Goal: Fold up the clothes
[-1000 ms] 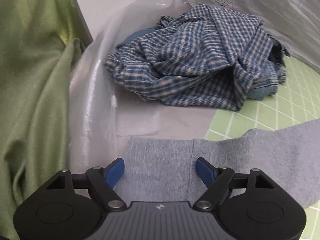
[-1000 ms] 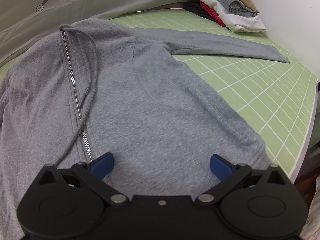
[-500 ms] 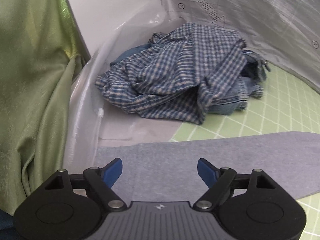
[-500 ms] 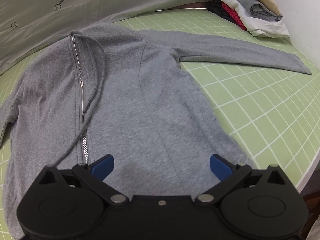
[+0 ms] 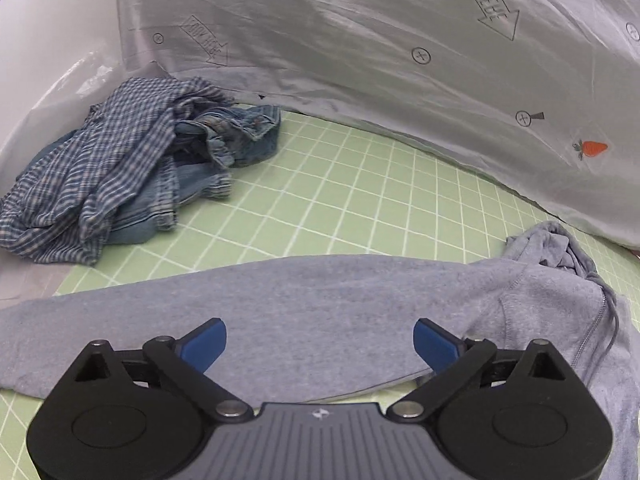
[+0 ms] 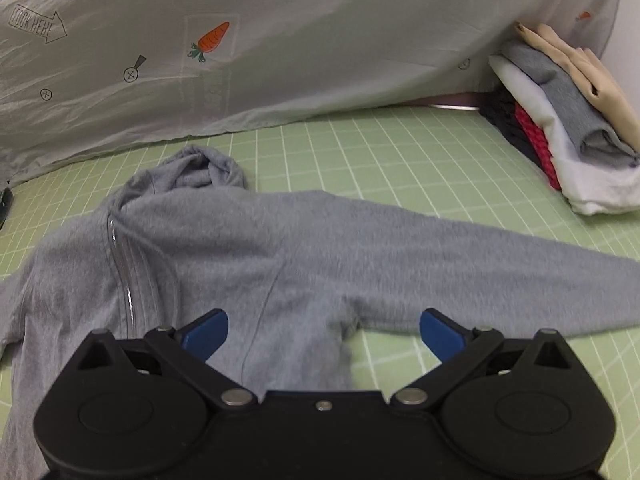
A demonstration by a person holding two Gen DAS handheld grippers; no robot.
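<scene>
Both hand-held grippers, left [image 5: 320, 338] & right [image 6: 324, 330], hover jaws apart, left's just widened, nothing between, over grey hoodie [image 6: 256, 248] on bench [image 6: 400, 160]; next, pinch each sleeve near cuff, fold inward flat.

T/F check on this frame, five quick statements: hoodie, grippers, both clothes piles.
1. The grey hoodie lies spread on the green grid mat. True.
2. The left gripper is clamped on a sleeve. False: jaws open, nothing gripped.
3. The right gripper is open. True.
4. The folded stack sits on the hoodie. False: it sits apart, on the mat.
5. The checked shirt is neatly folded. False: it is crumpled over denim.
</scene>
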